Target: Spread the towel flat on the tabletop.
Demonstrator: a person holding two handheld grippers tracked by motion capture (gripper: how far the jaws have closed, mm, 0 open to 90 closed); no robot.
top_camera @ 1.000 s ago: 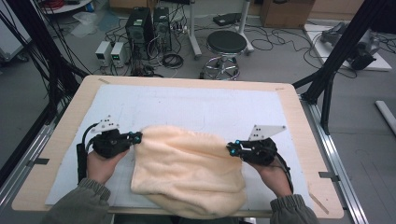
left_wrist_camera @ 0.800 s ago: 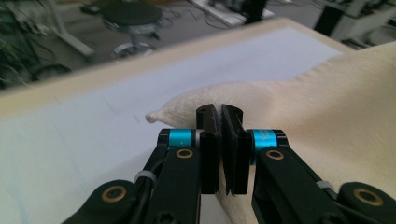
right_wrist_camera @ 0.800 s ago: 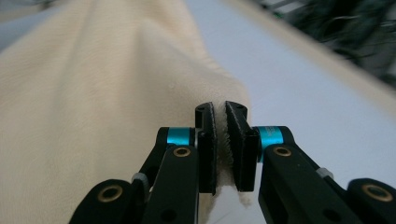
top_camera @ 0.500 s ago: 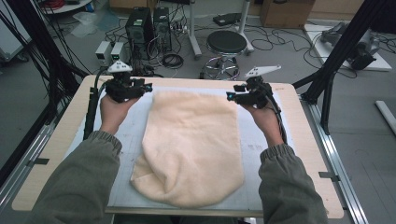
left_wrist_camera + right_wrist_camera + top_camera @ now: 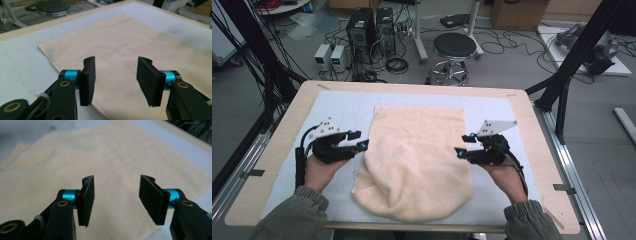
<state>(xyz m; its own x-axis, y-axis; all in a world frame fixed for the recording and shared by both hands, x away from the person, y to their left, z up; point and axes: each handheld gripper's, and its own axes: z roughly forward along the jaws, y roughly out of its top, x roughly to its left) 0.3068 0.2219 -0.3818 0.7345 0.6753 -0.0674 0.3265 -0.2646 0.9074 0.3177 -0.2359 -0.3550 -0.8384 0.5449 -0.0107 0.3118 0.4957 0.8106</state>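
A: Towel [image 5: 417, 160] is seen spread on the pale mat [image 5: 342, 107], far edge squared toward twelve o'clock, near end rounded and bunched toward six o'clock, where a fold looks doubled under.

B: And the grippers?

A: Left gripper [image 5: 361, 142] is held at the towel's nine o'clock edge, right gripper [image 5: 460, 150] at its three o'clock edge. Both sets of jaws have just been opening and are stood roughly half apart. Nothing is gripped: in the left gripper view the pads [image 5: 88, 80] are seen bare, with cloth [image 5: 120, 50] lying beyond and below them, and the same is shown in the right gripper view [image 5: 86, 200], over the fabric [image 5: 112, 152].

B: What step is judged to be in hand?

A: A fresh hold on the side edges, most likely, so that the bunched near end can be flattened or the next fold made. That is a judgement only.

B: How is it done well?

A: Each gripper should be lowered until the lower pad is slid under the hem, with a single layer taken where the doubled part is to be drawn out. The two grips are best placed at matching points along the sides, so the cloth is pulled evenly and not skewed. Jaws should be closed fully before any lift is begun. The far corners near eleven and one o'clock ought to be left undisturbed, since they already lie square to the table [image 5: 277, 165].

B: Risks?

A: Terry cloth is soft and thick; a shallow bite may be slipped.
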